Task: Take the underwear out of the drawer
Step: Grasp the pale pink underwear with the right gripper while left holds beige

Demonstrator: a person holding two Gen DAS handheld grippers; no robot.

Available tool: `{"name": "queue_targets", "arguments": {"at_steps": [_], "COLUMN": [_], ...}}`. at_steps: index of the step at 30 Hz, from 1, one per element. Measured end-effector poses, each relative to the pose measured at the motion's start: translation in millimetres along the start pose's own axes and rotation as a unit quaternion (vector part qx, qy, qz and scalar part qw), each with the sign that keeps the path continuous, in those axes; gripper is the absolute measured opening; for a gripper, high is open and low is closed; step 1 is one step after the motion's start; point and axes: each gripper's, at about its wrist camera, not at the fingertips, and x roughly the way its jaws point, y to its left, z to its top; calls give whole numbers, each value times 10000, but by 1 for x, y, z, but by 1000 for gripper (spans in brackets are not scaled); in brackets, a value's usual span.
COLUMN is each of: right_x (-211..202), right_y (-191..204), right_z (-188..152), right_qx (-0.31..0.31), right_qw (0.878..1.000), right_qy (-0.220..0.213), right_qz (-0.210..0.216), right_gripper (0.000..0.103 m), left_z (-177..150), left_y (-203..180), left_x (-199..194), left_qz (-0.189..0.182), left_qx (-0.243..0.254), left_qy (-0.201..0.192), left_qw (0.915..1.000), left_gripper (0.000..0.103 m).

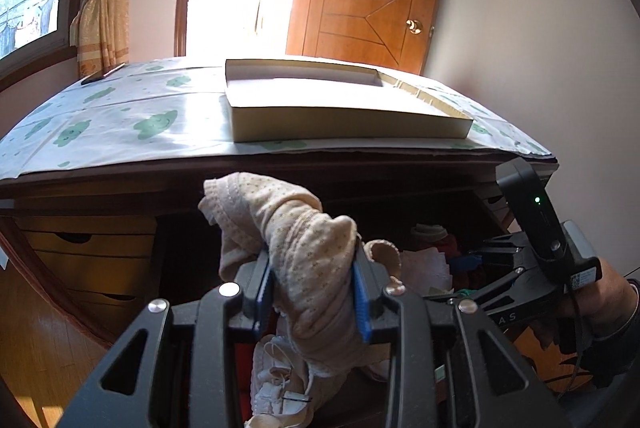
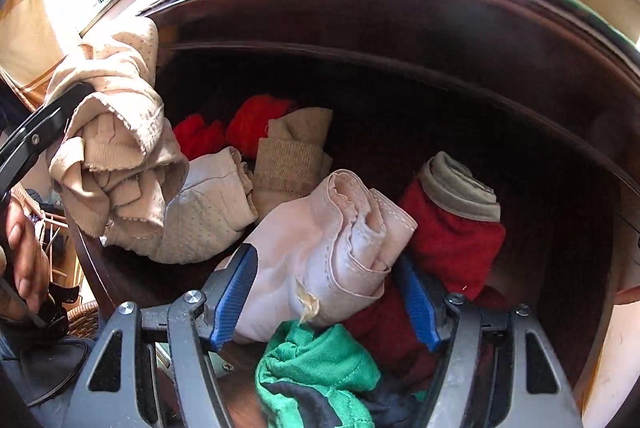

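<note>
My left gripper (image 1: 312,252) is shut on a beige dotted underwear (image 1: 296,228), which it holds bunched up above the open drawer (image 2: 400,68). The same underwear (image 2: 116,132) hangs at the left of the right wrist view, with one of the left fingers (image 2: 40,132) beside it. My right gripper (image 2: 326,256) points down into the drawer. A folded pale pink underwear (image 2: 340,240) fills the gap between its blue pads (image 2: 236,296), which lie against both of its sides. The left wrist view shows the right gripper (image 1: 472,260) low at the right.
The drawer also holds a red roll with a grey band (image 2: 452,236), a green garment (image 2: 316,360), a tan folded piece (image 2: 292,156) and red cloth (image 2: 256,120). On the cloud-patterned dresser top (image 1: 120,116) sit a shallow cardboard box (image 1: 340,124) and a phone (image 1: 102,74).
</note>
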Motion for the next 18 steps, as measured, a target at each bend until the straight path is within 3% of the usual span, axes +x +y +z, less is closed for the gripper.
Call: {"name": "queue_targets", "arguments": {"at_steps": [1,3,8,18], "right_x": [-1,-1,-9,-47], "right_y": [1,0,10,23], "right_z": [0,-2,-6,-32], "right_qx": [-35,-79,-263,-494], "right_qw": [10000,9999,9990,9851], "right_qy": [-29,-53,-353,-1634], "right_qz": [-6,-33,73,212], "right_gripper": [61,35,27,19], "left_z": [-1,-1,-1,-5], "left_y": [0,0,1,0], "left_x": [1,2,3,8], "left_qz": [-5,-14,-43,-57], "left_qx": [-3,-16,-48,-57], "left_qy": [7,28,43,93], "left_qw": [10000,10000,10000,9999], "left_gripper": [32,32,32,32]}}
